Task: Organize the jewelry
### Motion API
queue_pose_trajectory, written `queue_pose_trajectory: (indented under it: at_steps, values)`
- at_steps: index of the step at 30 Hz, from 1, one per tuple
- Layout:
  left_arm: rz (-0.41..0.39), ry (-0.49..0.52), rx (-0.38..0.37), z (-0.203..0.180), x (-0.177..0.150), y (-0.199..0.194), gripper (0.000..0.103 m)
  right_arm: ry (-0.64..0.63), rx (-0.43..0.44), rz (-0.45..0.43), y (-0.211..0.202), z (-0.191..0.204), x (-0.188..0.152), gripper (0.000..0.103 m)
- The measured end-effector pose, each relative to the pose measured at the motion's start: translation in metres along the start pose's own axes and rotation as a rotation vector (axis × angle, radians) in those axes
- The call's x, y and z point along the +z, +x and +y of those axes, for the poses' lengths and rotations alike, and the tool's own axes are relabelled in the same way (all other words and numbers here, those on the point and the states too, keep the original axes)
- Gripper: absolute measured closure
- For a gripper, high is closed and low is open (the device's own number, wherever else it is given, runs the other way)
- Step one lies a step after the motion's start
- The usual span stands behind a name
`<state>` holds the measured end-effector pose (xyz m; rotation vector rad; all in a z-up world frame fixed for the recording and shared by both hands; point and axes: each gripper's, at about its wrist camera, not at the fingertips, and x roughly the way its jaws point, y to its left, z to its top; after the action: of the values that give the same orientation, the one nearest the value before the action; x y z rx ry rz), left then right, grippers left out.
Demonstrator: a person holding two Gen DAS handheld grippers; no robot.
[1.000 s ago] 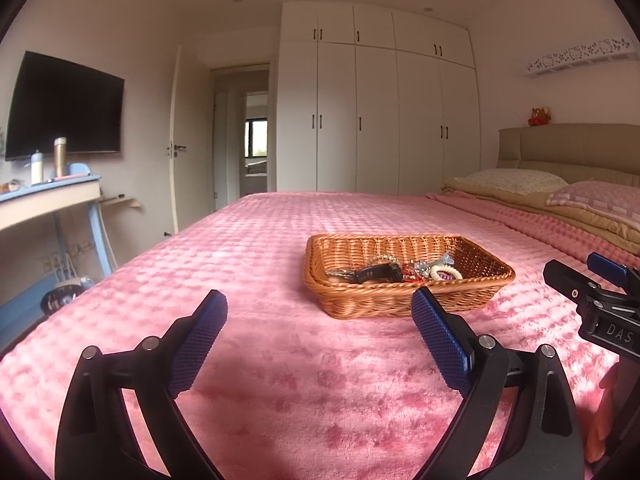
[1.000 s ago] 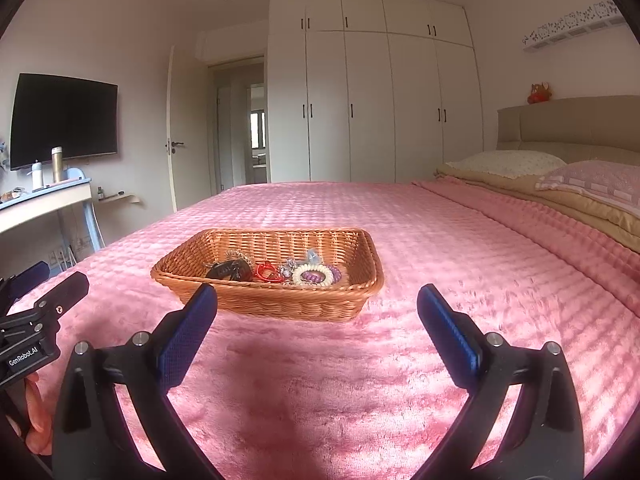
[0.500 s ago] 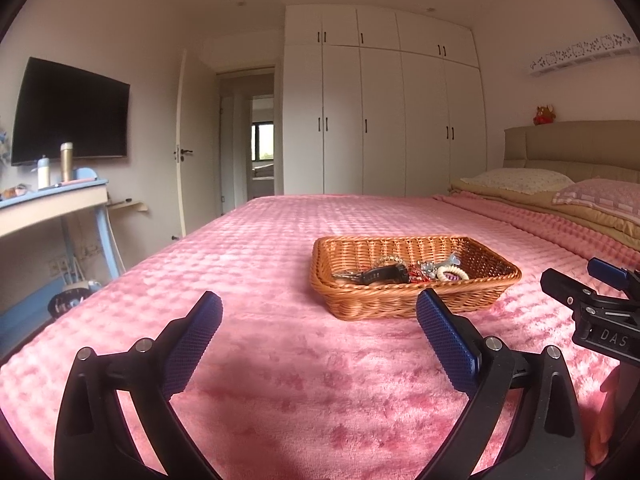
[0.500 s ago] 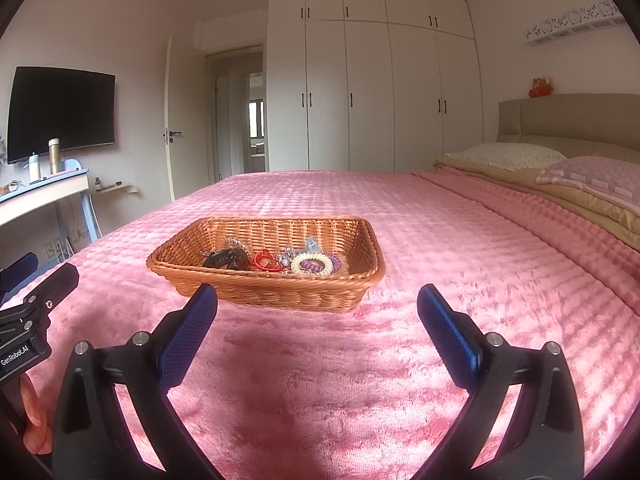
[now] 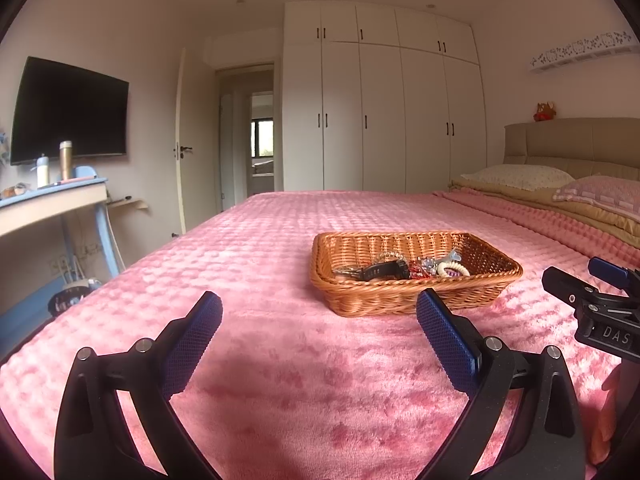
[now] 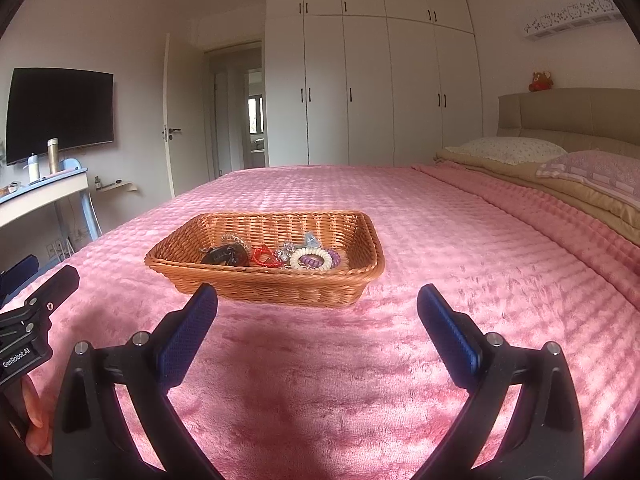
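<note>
Jewelry [image 6: 276, 255], including coiled bands and a dark watch, lies in a rectangular woven wicker basket [image 6: 360, 276] on the plush pink bedspread [image 6: 460, 240]. Left gripper [image 5: 320, 320] and right gripper [image 6: 318, 312] hold their blue textured jaws apart, empty.

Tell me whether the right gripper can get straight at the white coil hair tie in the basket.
Probably yes. The right gripper is open, the white coil hair tie lies uncovered atop the pile, and only the low basket rim stands between.

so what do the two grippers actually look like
Both match: the left gripper and right gripper have black angular frames with silver screws and blue textured pads. The right gripper's body carries white "DAS" lettering; the left one's reads "GenRobot.AI". No cables or sleeves show.
</note>
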<state>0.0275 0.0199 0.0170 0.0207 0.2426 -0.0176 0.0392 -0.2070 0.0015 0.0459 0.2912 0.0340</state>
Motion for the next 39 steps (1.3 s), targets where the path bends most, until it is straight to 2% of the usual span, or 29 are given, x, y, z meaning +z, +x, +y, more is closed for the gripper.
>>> queue_pose_trajectory:
  at_steps: [39]
  values:
    - [0.014, 0.008, -0.002, -0.0023, 0.0006, 0.0015, 0.008, -0.009, 0.012, 0.010, 0.0001, 0.0023, 0.0008, 0.007]
